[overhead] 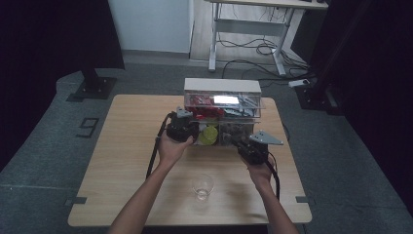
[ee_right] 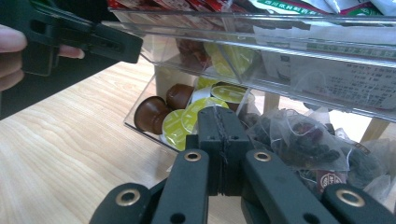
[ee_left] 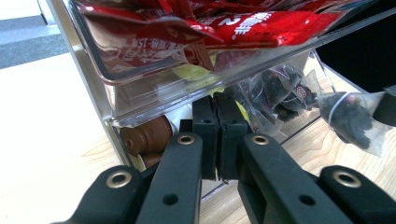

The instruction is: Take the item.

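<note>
Nearest the high camera, two bare forearms are seen coming in from the bottom edge over the wooden table [overhead: 122, 146], and the clear acrylic organiser [overhead: 221, 85] is set at the table's far middle. Its upper tray is packed with red sachets [ee_left: 224, 23], and its lower drawer [ee_right: 140, 126] is drawn forward, with brown coffee capsules [ee_right: 149, 114] and yellow-green lidded capsules [ee_right: 201, 109] held in the left compartment and mesh tea bags [ee_right: 303, 140] in the one beside it. The left gripper [overhead: 196, 134] is held at the organiser's left front corner – its jaws are seen pressed flat together in the left gripper view, at the front edge of the drawer, with nothing visibly clamped between them. The right gripper [overhead: 237, 144] is held just in front of the drawer's right half; its pads [ee_right: 231, 135] are likewise closed on each other, a thin thread appears to run along the seam between them, and whether that thread is actually gripped cannot be told. One tea bag [ee_left: 352, 116] is seen hanging near the drawer's front in the left gripper view, beside a dark jaw at the frame's edge. An empty glass cup [overhead: 202, 186] stands on the near part of the table, between the two forearms and well apart from the organiser.
</note>
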Demonstrator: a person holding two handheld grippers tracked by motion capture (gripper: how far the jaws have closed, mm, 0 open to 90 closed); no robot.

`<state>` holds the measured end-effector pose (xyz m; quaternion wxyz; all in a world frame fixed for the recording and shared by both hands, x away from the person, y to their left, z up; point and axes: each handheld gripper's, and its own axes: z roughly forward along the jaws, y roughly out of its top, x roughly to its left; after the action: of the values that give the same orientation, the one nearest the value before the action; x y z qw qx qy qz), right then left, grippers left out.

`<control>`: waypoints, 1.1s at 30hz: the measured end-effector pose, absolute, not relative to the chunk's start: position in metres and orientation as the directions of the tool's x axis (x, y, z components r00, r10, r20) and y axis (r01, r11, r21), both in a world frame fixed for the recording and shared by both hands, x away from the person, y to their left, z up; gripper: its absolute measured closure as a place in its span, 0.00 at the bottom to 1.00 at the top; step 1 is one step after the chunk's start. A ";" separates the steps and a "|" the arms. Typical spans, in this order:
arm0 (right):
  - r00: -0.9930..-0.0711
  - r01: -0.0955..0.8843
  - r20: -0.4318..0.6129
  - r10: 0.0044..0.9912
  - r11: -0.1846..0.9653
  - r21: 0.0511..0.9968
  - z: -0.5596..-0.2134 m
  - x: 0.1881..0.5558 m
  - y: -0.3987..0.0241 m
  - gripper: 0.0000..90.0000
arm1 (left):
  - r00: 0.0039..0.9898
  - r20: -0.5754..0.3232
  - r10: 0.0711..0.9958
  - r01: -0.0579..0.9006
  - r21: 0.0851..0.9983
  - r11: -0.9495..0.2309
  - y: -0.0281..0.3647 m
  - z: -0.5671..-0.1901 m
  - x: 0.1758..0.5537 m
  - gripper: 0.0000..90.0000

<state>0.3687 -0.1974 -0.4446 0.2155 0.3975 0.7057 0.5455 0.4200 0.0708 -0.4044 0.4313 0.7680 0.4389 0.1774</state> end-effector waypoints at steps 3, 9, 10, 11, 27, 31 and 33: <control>-0.600 0.324 0.132 0.789 0.088 0.942 -0.445 0.364 -0.198 0.99 | 0.553 -0.105 0.827 0.522 0.817 -0.245 0.071 -0.404 0.420 0.98; -0.613 0.329 0.137 0.778 0.094 0.940 -0.448 0.357 -0.198 0.99 | 0.552 -0.104 0.827 0.523 0.816 -0.247 0.071 -0.404 0.420 0.98; -0.619 0.325 0.139 0.773 0.091 0.941 -0.449 0.353 -0.197 0.99 | 0.552 -0.104 0.827 0.524 0.815 -0.247 0.071 -0.404 0.420 0.98; -0.619 0.325 0.139 0.773 0.091 0.941 -0.449 0.353 -0.197 0.99 | 0.552 -0.104 0.828 0.524 0.815 -0.247 0.071 -0.404 0.420 0.98; -0.653 0.299 0.132 0.745 0.094 0.950 -0.452 0.331 -0.193 0.99 | 0.549 -0.104 0.829 0.524 0.816 -0.245 0.071 -0.403 0.420 0.98; -0.662 0.296 0.136 0.737 0.090 0.951 -0.451 0.326 -0.191 0.99 | 0.550 -0.102 0.829 0.523 0.816 -0.246 0.071 -0.403 0.420 0.98; -0.668 0.290 0.134 0.732 0.090 0.953 -0.450 0.323 -0.190 0.99 | 0.551 -0.099 0.829 0.523 0.815 -0.250 0.071 -0.403 0.420 0.98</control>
<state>0.3230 -0.1899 -0.4502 0.1933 0.3587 0.7125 0.5712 0.4198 0.0710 -0.4033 0.4269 0.7702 0.4389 0.1788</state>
